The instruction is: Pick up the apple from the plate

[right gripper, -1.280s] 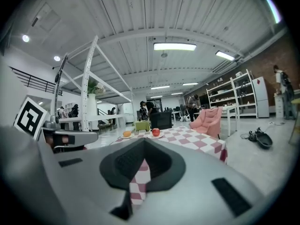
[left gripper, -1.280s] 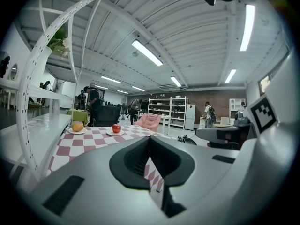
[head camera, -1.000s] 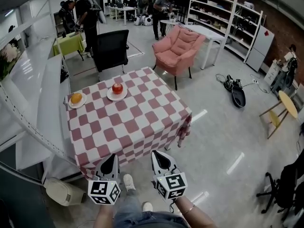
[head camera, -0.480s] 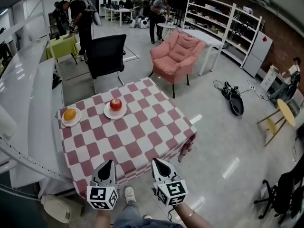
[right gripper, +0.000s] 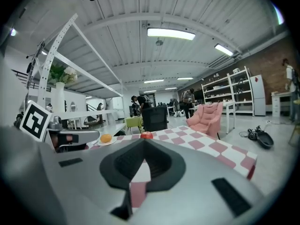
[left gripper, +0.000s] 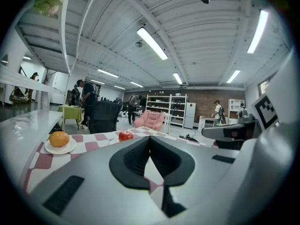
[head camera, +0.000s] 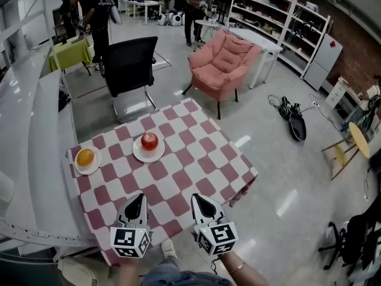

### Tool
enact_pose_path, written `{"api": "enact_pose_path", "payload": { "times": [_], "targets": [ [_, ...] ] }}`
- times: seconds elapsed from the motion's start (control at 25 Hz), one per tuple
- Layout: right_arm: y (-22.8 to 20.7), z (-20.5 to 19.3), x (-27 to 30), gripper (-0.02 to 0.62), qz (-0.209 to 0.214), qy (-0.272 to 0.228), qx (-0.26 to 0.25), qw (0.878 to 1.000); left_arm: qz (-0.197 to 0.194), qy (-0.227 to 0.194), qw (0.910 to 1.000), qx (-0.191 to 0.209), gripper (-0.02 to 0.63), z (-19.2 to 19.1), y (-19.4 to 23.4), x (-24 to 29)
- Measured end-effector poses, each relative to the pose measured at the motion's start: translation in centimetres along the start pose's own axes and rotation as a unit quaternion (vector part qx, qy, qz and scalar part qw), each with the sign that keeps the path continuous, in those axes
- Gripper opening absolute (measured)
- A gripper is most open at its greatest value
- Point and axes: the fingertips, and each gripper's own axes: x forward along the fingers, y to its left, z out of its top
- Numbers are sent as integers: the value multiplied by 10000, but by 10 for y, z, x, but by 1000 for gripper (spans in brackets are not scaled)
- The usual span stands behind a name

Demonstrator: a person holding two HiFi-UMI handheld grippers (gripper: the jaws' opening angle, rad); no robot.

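The checked desk [head camera: 196, 154] has drawn closer over the last second, and both grippers now hang over its near edge at the lower middle of the frame. The left gripper [head camera: 140, 195] and right gripper [head camera: 194, 196] have their jaws pressed together on nothing. The apple [head camera: 149, 140] sits on its plate [head camera: 136, 154], left of centre and well ahead. The approach is under way, and the jaws must spread before any grasp.

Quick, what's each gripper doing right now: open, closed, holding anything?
Left gripper: jaws closed, holding nothing.
Right gripper: jaws closed, holding nothing.
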Motion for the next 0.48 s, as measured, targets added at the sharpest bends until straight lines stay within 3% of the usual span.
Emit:
{"api": "enact_pose_path", "payload": {
  "times": [0.48],
  "targets": [
    [3,9,52,9,-264,95,-73,9996,-169,39,9997,-148,18,6,42,46]
  ]
}}
